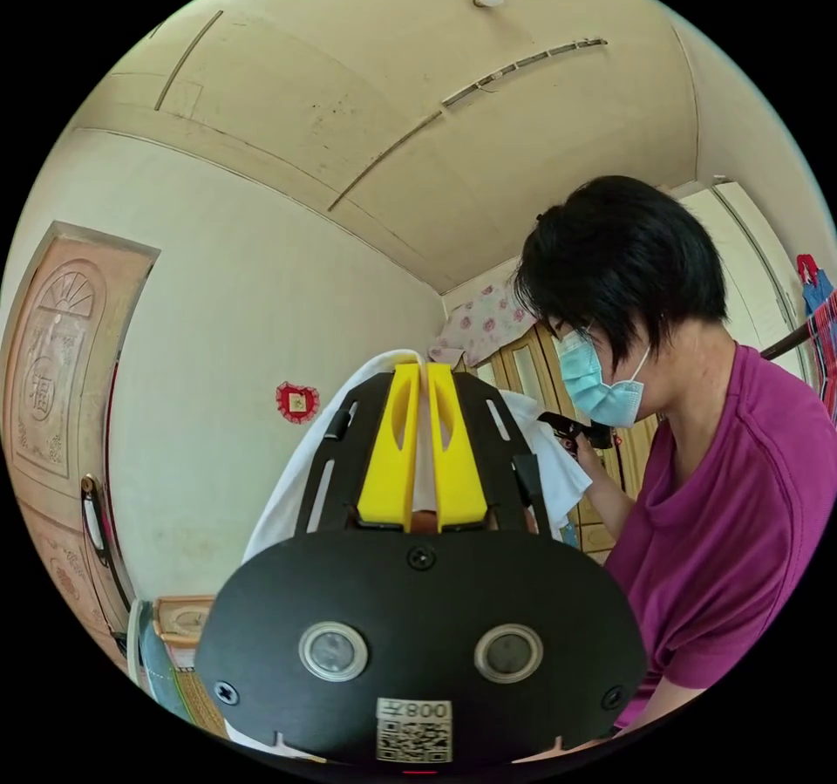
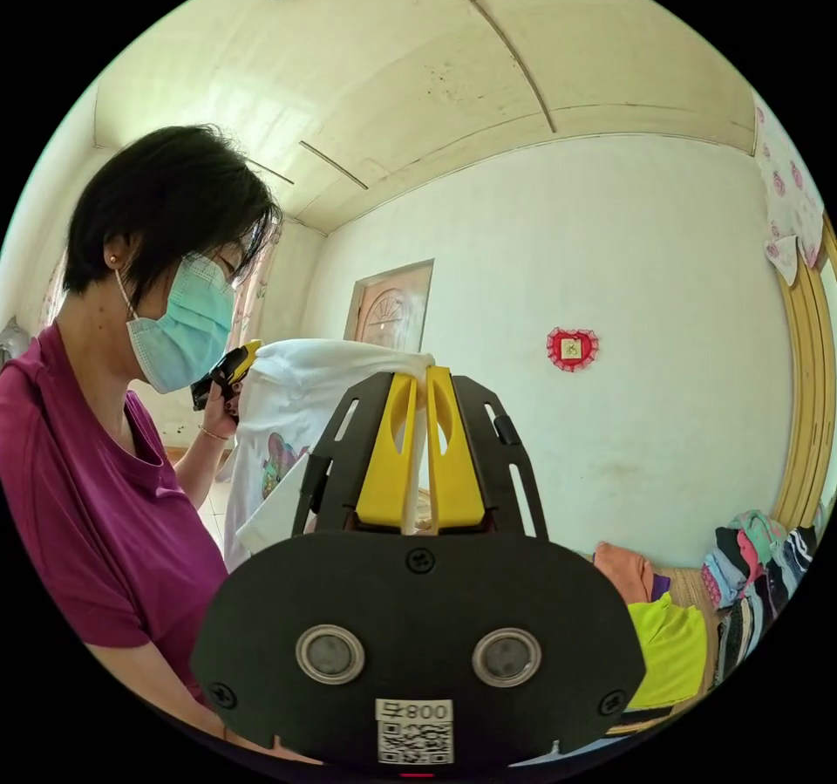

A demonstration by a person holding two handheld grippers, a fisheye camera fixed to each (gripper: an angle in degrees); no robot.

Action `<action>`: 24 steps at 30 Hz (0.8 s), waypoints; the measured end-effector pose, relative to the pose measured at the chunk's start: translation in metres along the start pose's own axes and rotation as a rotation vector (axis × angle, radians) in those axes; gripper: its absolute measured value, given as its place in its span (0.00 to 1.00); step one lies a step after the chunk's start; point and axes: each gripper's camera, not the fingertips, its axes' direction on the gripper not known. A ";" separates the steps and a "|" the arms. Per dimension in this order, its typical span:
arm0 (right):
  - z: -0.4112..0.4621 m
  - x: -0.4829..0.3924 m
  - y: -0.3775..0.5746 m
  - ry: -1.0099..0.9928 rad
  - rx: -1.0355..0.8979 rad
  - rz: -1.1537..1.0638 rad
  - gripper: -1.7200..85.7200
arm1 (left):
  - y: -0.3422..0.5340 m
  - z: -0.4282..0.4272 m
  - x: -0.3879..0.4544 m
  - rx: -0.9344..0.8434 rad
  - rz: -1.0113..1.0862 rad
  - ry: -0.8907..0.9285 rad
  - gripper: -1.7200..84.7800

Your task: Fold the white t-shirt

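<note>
The white t-shirt (image 2: 288,418) hangs in the air between both grippers, a coloured print on its front. In the left gripper view my left gripper (image 1: 423,371) has its yellow jaws pressed together on a top edge of the t-shirt (image 1: 288,487), which drapes down behind it. My right gripper (image 2: 425,376) is likewise shut on the shirt's other top edge in the right gripper view. The left gripper (image 2: 228,371) also appears at the shirt's far end, held in a hand. The right gripper (image 1: 571,426) shows beyond the cloth in the left gripper view.
A person in a magenta shirt (image 1: 741,514) stands close between the two grippers. A wooden door (image 1: 61,435) is on one wall. Folded and loose clothes (image 2: 750,566) lie piled at the lower right, beside a lime-green garment (image 2: 667,644).
</note>
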 end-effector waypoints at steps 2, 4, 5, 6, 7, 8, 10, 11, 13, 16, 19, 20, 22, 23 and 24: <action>0.039 0.023 0.006 0.000 -0.029 0.020 0.03 | 0.017 0.020 -0.024 -0.017 -0.013 -0.005 0.04; 0.075 0.044 0.011 0.015 -0.072 0.035 0.03 | 0.043 0.052 -0.063 -0.061 -0.047 -0.025 0.04; 0.103 0.061 0.016 0.021 -0.104 0.051 0.03 | 0.051 0.061 -0.073 -0.072 -0.057 -0.027 0.04; 0.117 0.071 0.019 0.019 -0.119 0.065 0.03 | 0.067 0.081 -0.096 -0.098 -0.071 -0.042 0.04; 0.147 0.092 0.026 0.005 -0.145 0.094 0.03 | 0.086 0.103 -0.120 -0.135 -0.094 -0.066 0.04; 0.180 0.113 0.033 0.000 -0.178 0.112 0.03 | 0.096 0.114 -0.133 -0.156 -0.105 -0.078 0.04; 0.234 0.148 0.049 -0.006 -0.242 0.156 0.04 | 0.142 0.163 -0.189 -0.255 -0.157 -0.133 0.04; 0.274 0.171 0.063 -0.010 -0.294 0.180 0.04 | 0.156 0.176 -0.205 -0.286 -0.175 -0.147 0.04; 0.337 0.208 0.093 -0.006 -0.372 0.228 0.04 | 0.221 0.226 -0.267 -0.391 -0.252 -0.194 0.04; 0.443 0.269 0.161 -0.009 -0.521 0.324 0.04 | 0.319 0.285 -0.341 -0.538 -0.359 -0.255 0.04; 0.542 0.326 0.253 -0.004 -0.689 0.432 0.05 | 0.436 0.339 -0.411 -0.696 -0.482 -0.293 0.05; 0.581 0.348 0.296 -0.015 -0.766 0.495 0.05 | 0.461 0.349 -0.425 -0.732 -0.517 -0.308 0.05; 0.632 0.378 0.365 -0.015 -0.895 0.597 0.06 | 0.571 0.385 -0.475 -0.901 -0.660 -0.293 0.06; 0.660 0.395 0.409 -0.012 -0.981 0.672 0.06 | 0.597 0.392 -0.486 -0.953 -0.698 -0.308 0.06; 0.670 0.402 0.429 -0.004 -1.017 0.711 0.06 | 0.643 0.400 -0.501 -1.034 -0.759 -0.346 0.07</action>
